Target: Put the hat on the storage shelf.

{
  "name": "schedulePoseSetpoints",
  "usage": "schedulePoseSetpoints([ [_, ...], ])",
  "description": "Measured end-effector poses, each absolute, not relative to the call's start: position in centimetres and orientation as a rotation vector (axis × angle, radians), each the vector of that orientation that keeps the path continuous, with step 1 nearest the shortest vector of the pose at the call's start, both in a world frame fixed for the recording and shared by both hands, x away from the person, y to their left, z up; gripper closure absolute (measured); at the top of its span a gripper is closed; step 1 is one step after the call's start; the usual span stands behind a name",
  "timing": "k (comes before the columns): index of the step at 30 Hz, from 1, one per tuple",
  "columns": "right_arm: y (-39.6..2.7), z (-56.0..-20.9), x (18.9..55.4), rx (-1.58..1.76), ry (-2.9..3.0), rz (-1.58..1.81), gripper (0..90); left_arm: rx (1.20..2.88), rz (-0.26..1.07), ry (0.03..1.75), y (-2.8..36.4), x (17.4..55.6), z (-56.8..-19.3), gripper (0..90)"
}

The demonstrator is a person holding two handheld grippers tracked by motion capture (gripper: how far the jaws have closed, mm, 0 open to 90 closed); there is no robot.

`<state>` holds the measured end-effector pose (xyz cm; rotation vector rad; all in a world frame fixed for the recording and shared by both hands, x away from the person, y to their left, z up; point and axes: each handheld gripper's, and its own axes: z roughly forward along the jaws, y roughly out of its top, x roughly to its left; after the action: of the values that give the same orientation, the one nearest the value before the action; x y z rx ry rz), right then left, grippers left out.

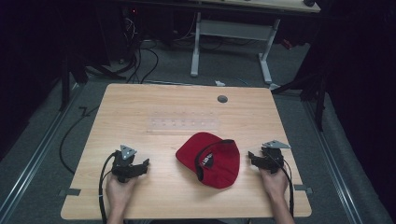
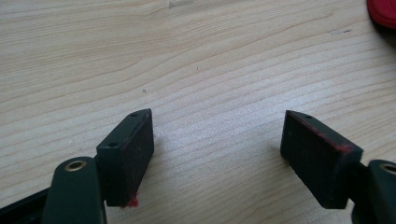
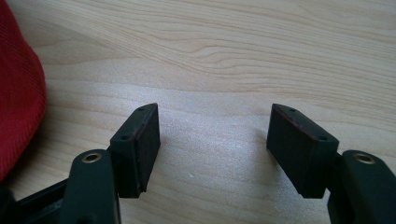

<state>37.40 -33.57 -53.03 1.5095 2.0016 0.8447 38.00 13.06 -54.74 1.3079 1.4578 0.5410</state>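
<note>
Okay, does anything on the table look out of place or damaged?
Mostly tidy. The red cap lies upside down between the grippers, its dark inner band showing. The left gripper has red marks along its pad edges, perhaps wear or residue. Nothing is spilled.

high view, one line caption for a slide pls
Red cap on wooden table between open left gripper and right gripper.

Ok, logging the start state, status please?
Both grippers, left and right, open, empty. Red cap on table between them, untouched. Nothing in the way.
</note>
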Motion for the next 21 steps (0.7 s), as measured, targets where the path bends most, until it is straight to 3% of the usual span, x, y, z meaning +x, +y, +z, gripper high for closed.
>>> schedulePoseSetpoints([
  [21,-33.56,-53.04,37.43,1.506,2.009,0.847,33.1,1.313,0.540,1.457,13.05,37.99,-54.75,25.1],
])
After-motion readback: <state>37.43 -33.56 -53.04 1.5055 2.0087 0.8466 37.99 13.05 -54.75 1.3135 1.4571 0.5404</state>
